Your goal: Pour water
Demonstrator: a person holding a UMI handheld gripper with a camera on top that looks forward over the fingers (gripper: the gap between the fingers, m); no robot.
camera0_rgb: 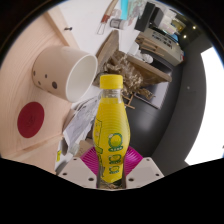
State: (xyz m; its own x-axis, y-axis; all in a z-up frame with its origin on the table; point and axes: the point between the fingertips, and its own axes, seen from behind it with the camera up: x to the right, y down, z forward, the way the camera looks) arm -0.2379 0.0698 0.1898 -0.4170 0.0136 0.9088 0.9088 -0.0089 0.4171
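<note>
A yellow plastic bottle (112, 120) with a yellow cap and a green-lettered label stands upright between my fingers. My gripper (111, 165) is shut on the yellow bottle; the pink pads (89, 158) press its lower body from both sides. A white cup (63, 72) with a dark hole in its wall stands beyond the bottle to the left, on the pale table (30, 60). The bottle's base is hidden behind my fingers.
A red round disc (31, 118) lies on the table left of the fingers. Crumpled clear wrapping (72, 128) lies behind the bottle. Cluttered boxes and papers (150, 45) stand farther back to the right, above a dark floor area (185, 110).
</note>
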